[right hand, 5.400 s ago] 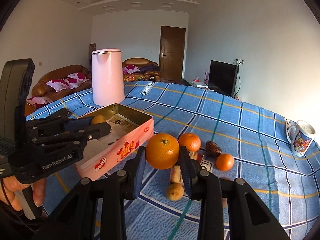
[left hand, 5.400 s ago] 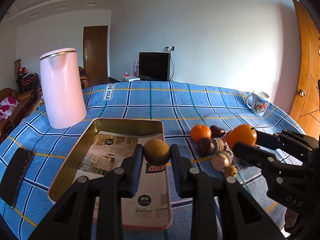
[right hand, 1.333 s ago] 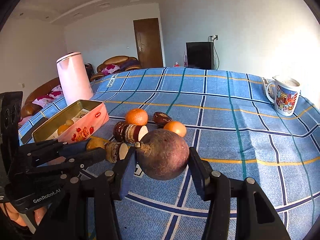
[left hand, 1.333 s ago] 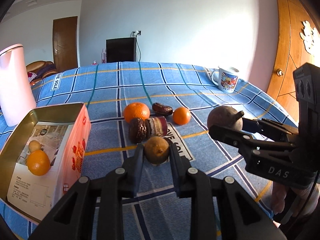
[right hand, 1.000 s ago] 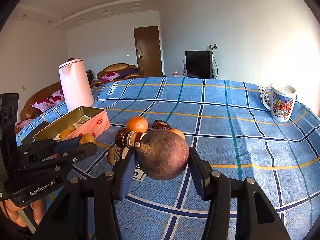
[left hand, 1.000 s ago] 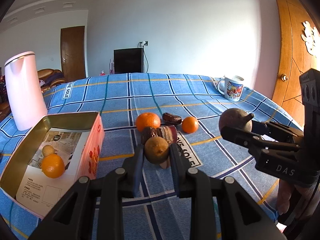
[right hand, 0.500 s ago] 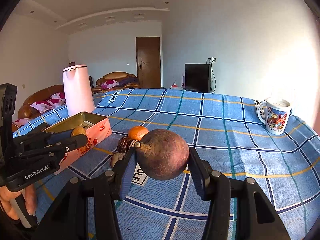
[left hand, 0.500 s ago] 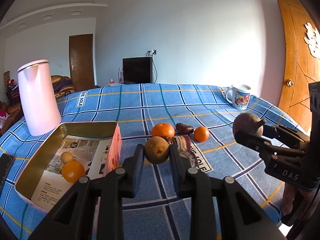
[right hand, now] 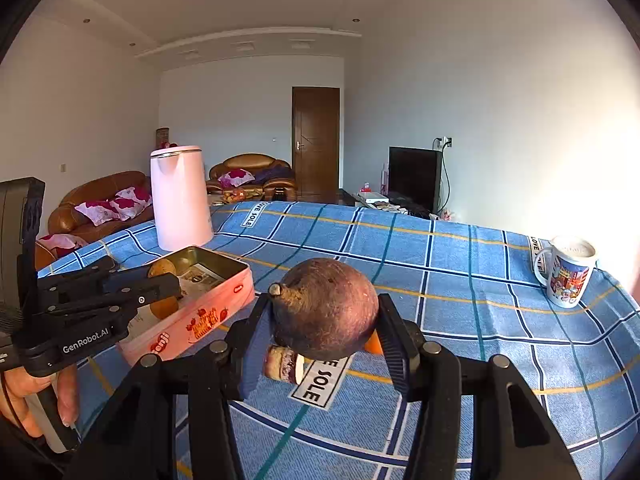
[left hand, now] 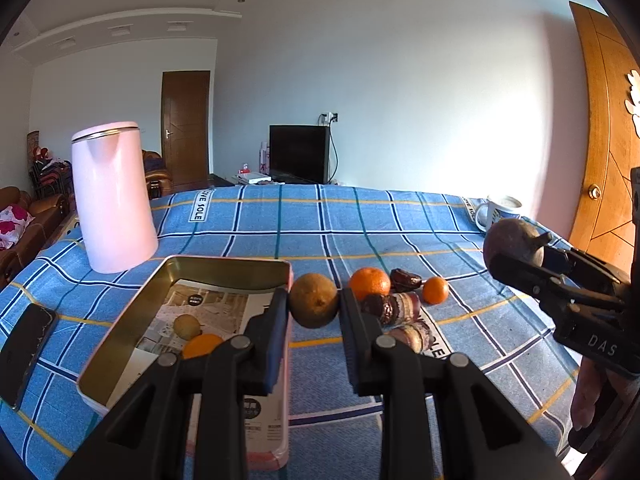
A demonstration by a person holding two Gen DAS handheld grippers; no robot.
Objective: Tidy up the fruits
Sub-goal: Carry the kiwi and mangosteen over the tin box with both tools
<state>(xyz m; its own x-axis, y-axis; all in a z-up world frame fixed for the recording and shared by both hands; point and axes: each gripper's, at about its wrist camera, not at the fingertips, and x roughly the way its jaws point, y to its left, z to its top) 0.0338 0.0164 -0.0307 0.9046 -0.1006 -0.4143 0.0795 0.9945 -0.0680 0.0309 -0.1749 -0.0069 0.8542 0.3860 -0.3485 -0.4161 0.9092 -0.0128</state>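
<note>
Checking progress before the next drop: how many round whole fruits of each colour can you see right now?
round orange fruits: 3
round yellow-brown fruits: 2
round purple-brown fruit: 1
Total: 6, leaving out the dark cut pieces on the blue checked tablecloth, which are too clustered to count.

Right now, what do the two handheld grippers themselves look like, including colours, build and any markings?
Both are matte black plastic with silver rivets at the linkage joints. The left gripper reads "GenRobot.AI" in white; the right gripper shows white "DAS" lettering. The finger pads look dark blue-black. Bare hands, no sleeves visible.
</note>
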